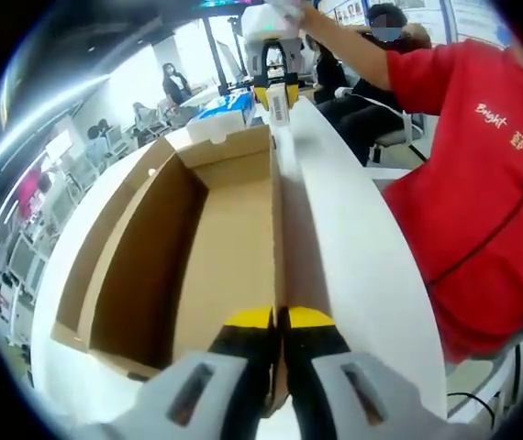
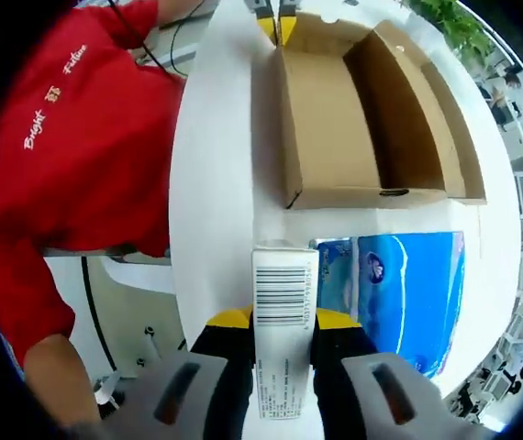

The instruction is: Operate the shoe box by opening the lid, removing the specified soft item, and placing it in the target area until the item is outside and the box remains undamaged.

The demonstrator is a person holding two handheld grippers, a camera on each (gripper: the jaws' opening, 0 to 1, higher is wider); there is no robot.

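Yellow-tipped jaws of the left claw [image 1: 277, 323] pinch the near wall of the open brown cardboard shoe box [image 1: 229, 247] on the white worktop [image 1: 362, 266]. Farther off, the right claw [image 2: 283, 323] clamps a small white barcoded carton [image 2: 283, 298], beside a blue plastic soft pack [image 2: 399, 284].

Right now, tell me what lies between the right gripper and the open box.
In the right gripper view, a blue soft pack lies there, beside the white barcode flap that the right gripper clamps; it nearly reaches the box.
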